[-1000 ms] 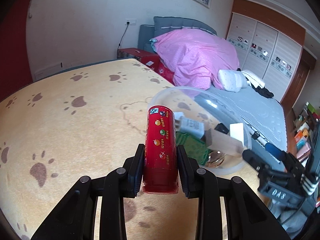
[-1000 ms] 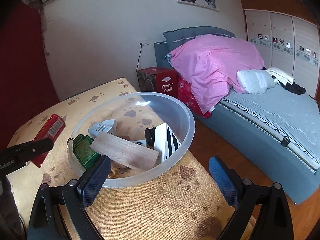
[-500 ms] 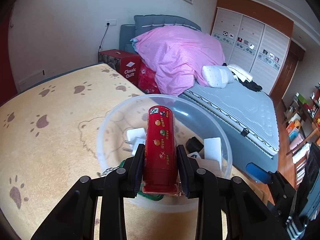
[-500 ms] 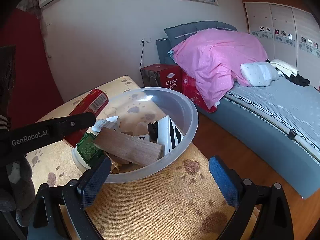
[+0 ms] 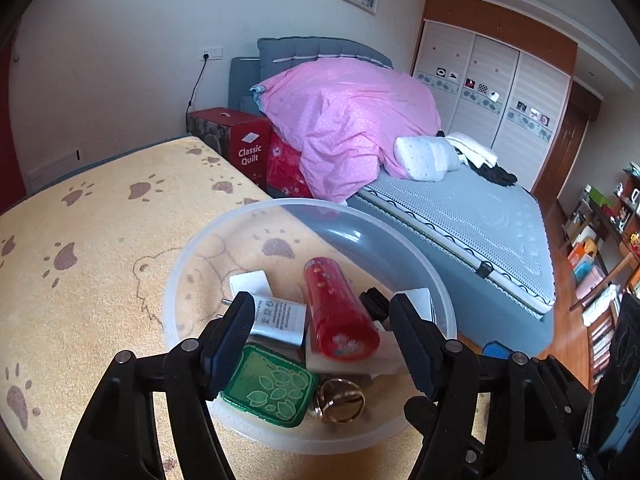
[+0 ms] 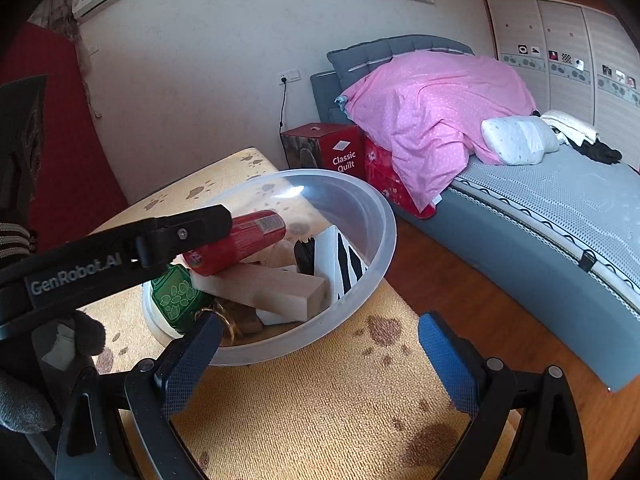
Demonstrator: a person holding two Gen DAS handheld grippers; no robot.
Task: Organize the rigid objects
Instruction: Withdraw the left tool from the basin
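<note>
A red cylindrical can [image 5: 338,308] lies in the clear plastic bowl [image 5: 224,232], resting on a wooden block [image 6: 272,286]. My left gripper [image 5: 322,326] is open above the bowl, its jaws wide on either side of the can and not touching it. The can also shows in the right wrist view [image 6: 236,242], beside the left gripper's finger [image 6: 188,232]. The bowl [image 6: 372,208] also holds a green leaf-patterned case [image 5: 266,386], a white charger [image 5: 276,318], a black-and-white striped box [image 6: 340,260] and a gold ring [image 5: 340,398]. My right gripper [image 6: 316,360] is open and empty in front of the bowl.
The bowl stands near the right edge of a yellow paw-print cloth [image 5: 100,240]. Beyond the edge are a wooden floor [image 6: 460,292], a bed with a pink quilt [image 5: 352,120] and a red "Classic Quilt" box [image 5: 240,144].
My left gripper carried the can over the bowl, then opened. The can dropped out of the jaws and now lies in the bowl. The right gripper stayed open near the bowl.
</note>
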